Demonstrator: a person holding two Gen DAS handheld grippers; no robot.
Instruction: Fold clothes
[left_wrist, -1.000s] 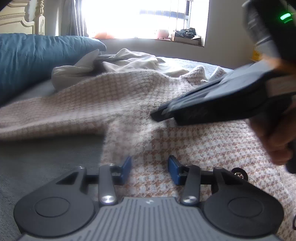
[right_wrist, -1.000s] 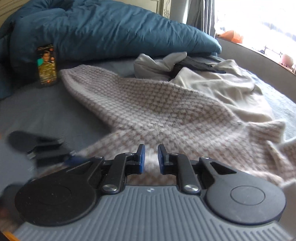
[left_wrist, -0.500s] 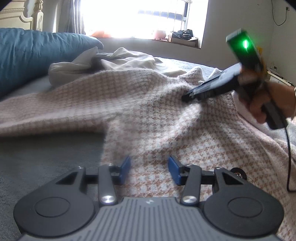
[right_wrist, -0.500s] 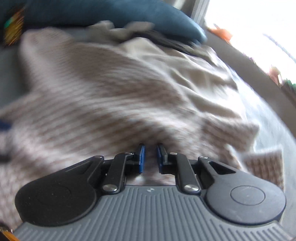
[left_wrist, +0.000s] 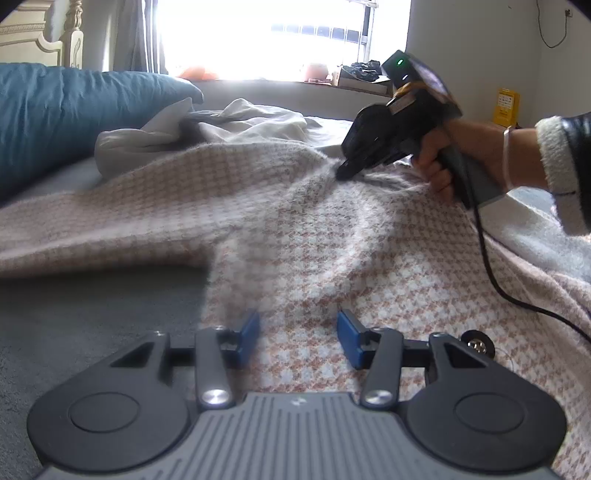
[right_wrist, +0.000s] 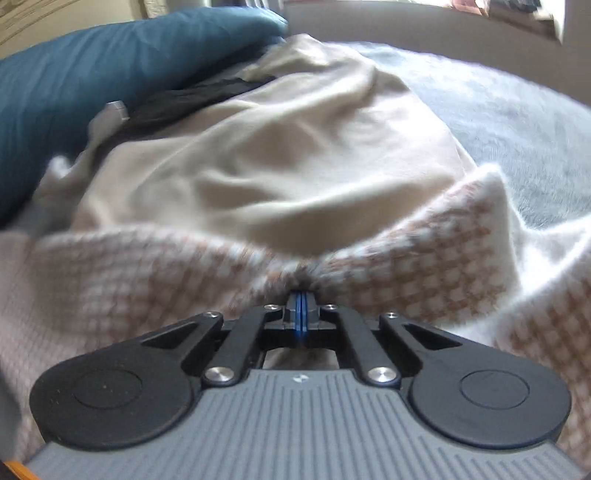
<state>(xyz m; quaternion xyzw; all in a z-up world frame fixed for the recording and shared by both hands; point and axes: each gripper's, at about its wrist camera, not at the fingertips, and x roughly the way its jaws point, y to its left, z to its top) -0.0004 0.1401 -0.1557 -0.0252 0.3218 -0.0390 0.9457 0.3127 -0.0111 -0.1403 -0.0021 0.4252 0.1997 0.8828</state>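
Note:
A pink-and-white checked knit sweater (left_wrist: 280, 221) lies spread on the grey bed. My left gripper (left_wrist: 298, 339) is open, low over the sweater's near part, beside its left edge. My right gripper (right_wrist: 303, 317) is shut on a fold of the sweater (right_wrist: 406, 258) at its far edge, and the cloth bunches at the tips. The left wrist view shows the right gripper (left_wrist: 345, 171) pinching that far edge, held by a hand.
A cream garment (right_wrist: 280, 158) lies crumpled beyond the sweater, with dark cloth (right_wrist: 192, 99) on it. A blue duvet (left_wrist: 74, 114) is piled at the left. Grey bedding (left_wrist: 81, 321) lies bare at the near left. A window sill (left_wrist: 280, 79) with small items runs behind.
My right gripper moved away across the sweater to its far edge and closed on a fold there. My left gripper stayed open in place.

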